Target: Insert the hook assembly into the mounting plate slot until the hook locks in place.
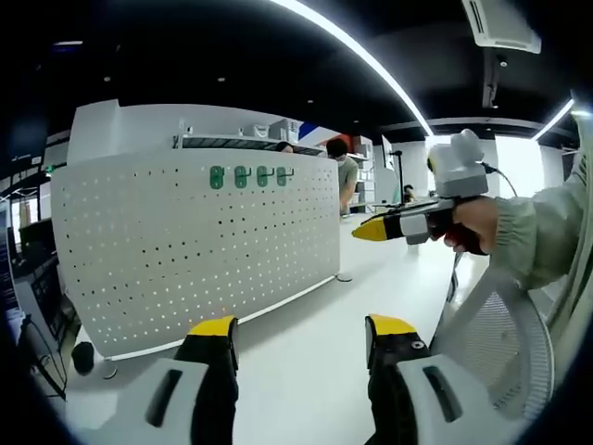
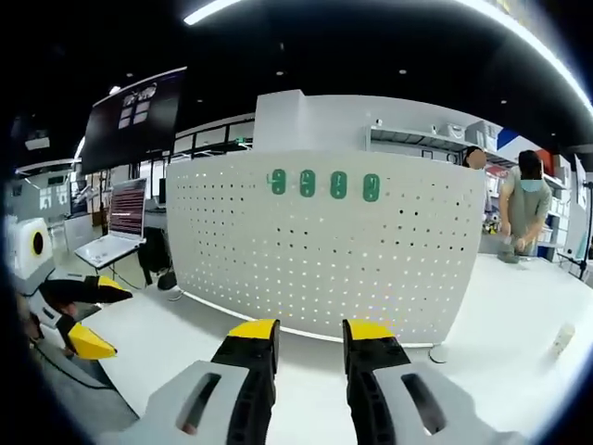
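Hooks point(image 2: 322, 184), four green ones, already hang in a row near the top of the white pegboard point(image 2: 315, 269), far across the table point(image 2: 519, 315). Your left gripper point(image 1: 301, 336) and right gripper point(image 2: 310, 336) hover open and empty, so insertion looks unstarted or already finished; you cannot tell which.
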